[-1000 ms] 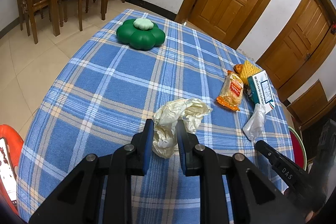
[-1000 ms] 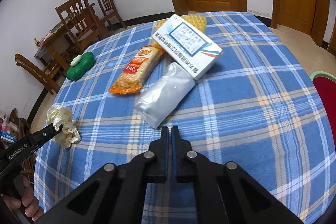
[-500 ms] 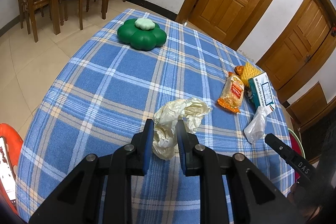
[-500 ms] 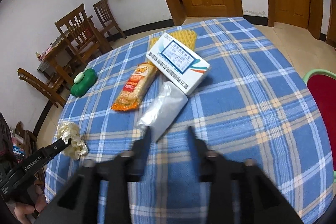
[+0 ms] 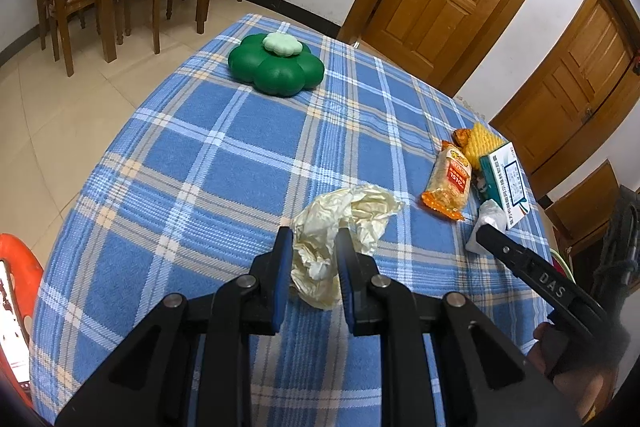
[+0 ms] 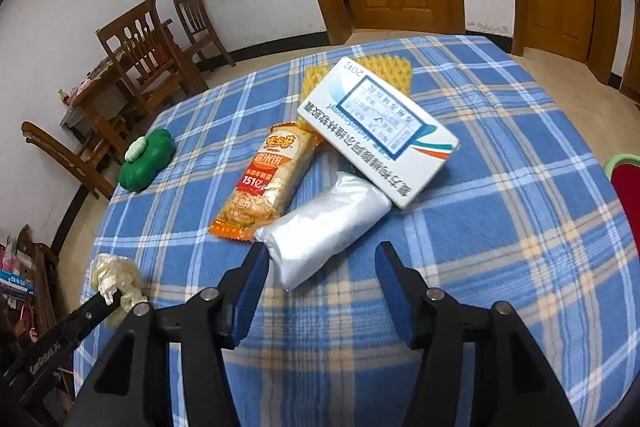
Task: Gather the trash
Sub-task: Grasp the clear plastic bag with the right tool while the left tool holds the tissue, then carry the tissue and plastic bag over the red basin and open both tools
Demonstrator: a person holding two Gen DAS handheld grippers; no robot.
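The crumpled cream plastic wrapper [image 5: 340,227] is pinched in the left gripper [image 5: 312,267] on the blue plaid counter [image 5: 224,163]. The right gripper [image 6: 320,263] jaws are opening, unpressed, around the silver foil pouch [image 6: 324,227]; its slick film could be lost if clipped only at the tip. No trash container is seen.

A: Where does everything lie from the white box [image 6: 380,135]?

B: In the right wrist view, the snack packet [image 6: 268,183] lies left, the silver pouch [image 6: 324,227] just before it, the crumpled wrapper [image 6: 114,277] far left.
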